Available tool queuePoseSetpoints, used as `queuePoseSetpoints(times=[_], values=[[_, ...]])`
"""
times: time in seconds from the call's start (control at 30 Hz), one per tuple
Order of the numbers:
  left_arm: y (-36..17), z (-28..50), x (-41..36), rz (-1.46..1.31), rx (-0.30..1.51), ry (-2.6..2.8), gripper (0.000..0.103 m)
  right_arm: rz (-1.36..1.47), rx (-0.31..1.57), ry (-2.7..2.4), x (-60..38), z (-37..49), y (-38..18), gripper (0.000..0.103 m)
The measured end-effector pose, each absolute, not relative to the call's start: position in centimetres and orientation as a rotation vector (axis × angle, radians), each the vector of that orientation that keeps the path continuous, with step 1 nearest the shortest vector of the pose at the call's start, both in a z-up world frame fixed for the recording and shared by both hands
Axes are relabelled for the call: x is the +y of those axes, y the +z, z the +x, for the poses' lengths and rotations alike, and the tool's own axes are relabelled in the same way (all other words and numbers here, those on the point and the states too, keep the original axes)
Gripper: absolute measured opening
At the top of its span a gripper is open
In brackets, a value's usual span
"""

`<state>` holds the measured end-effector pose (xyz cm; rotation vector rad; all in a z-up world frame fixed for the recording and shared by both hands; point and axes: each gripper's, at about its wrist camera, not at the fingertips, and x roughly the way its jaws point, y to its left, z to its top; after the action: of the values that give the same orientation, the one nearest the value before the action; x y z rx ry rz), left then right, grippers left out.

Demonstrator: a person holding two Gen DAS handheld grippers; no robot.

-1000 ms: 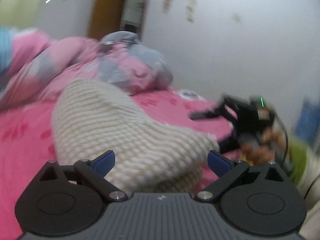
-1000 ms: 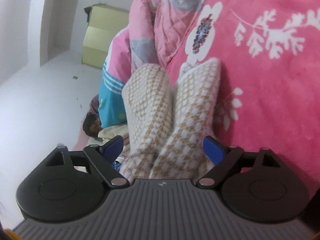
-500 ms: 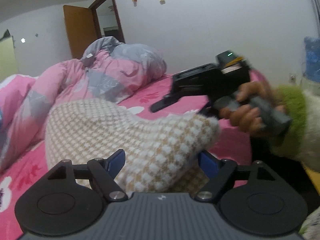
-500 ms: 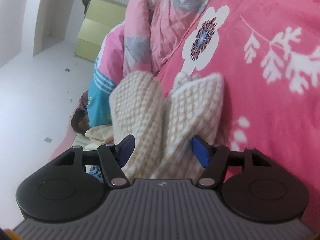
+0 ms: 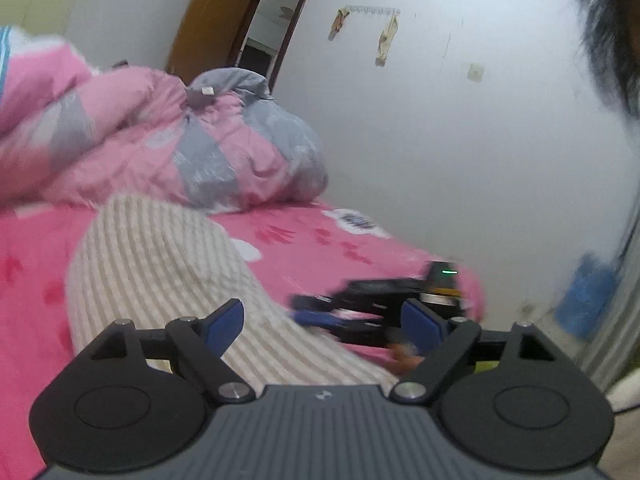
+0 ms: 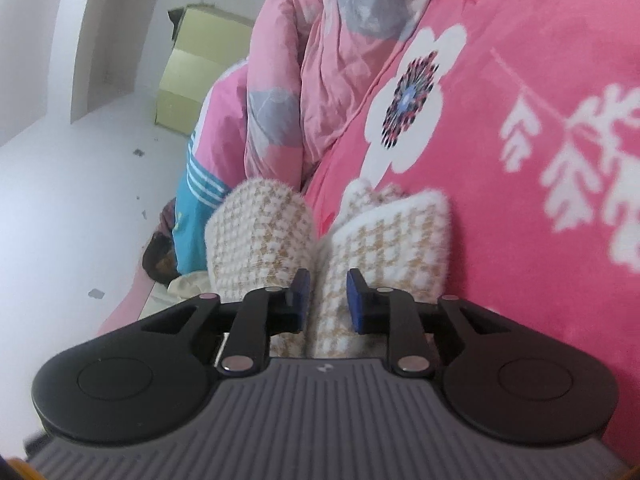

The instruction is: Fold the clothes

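Sweater (image 6: 280, 248), a fuzzy cream-and-tan checked knit, lies bunched on the pink flowered bed (image 6: 540, 80), and the right claw (image 6: 327, 298) is closing on a ridge of it, its blue pads nearly pinched on the fabric between two humps. The left claw (image 5: 324, 326) is spread and opening, with the knit under its left pad but nothing gripped. The chief risk, I judge, is a shallow bite: the right claw may catch only the top layer of the fluffy fold, so the cloth slips out or one layer lifts and the fold skews. With the left claw released, that side is unanchored and may drag across the bed. The crumpled pink-and-grey quilt (image 5: 180, 148) close behind could snag a carried edge.
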<state>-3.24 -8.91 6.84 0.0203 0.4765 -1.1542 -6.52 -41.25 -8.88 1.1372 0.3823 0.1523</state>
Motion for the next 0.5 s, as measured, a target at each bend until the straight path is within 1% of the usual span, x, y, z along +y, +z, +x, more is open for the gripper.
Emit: queuePoseSetpoints(times=[0.13, 0.17, 0.2, 0.23, 0.27, 0.3, 0.43, 0.5], values=[[6.6, -2.7, -10.7, 0.05, 0.493, -1.132, 0.087, 1.137, 0.352, 0.16, -41.5, -8.4, -8.4, 0.031], [6.3, -2.7, -10.8, 0.036, 0.508, -1.141, 0.087, 1.136, 0.345, 0.165, -41.5, -8.9, -8.2, 0.037], [6.0, -2.7, -10.8, 0.032, 0.518, -1.142, 0.087, 1.134, 0.341, 0.16, -41.5, -9.4, -8.0, 0.048], [5.8, -2.8, -11.0, 0.037, 0.524, -1.138, 0.087, 1.136, 0.337, 0.151, -41.5, -10.0, -7.9, 0.054], [5.5, -2.8, -11.1, 0.042, 0.531, -1.134, 0.087, 1.141, 0.342, 0.137, -41.7, -10.4, -8.1, 0.062], [5.4, -2.6, -11.6, 0.047, 0.541, -1.13, 0.087, 1.149, 0.361, 0.115, -41.9, -10.4, -8.4, 0.065], [4.9, -1.8, -13.4, 0.07, 0.584, -1.112, 0.09, 1.194, 0.445, 0.059, -42.8, -9.2, -10.0, 0.065], [4.8, -1.3, -15.1, 0.123, 0.602, -1.085, 0.09, 1.209, 0.47, 0.059, -43.1, -8.0, -10.6, 0.063]])
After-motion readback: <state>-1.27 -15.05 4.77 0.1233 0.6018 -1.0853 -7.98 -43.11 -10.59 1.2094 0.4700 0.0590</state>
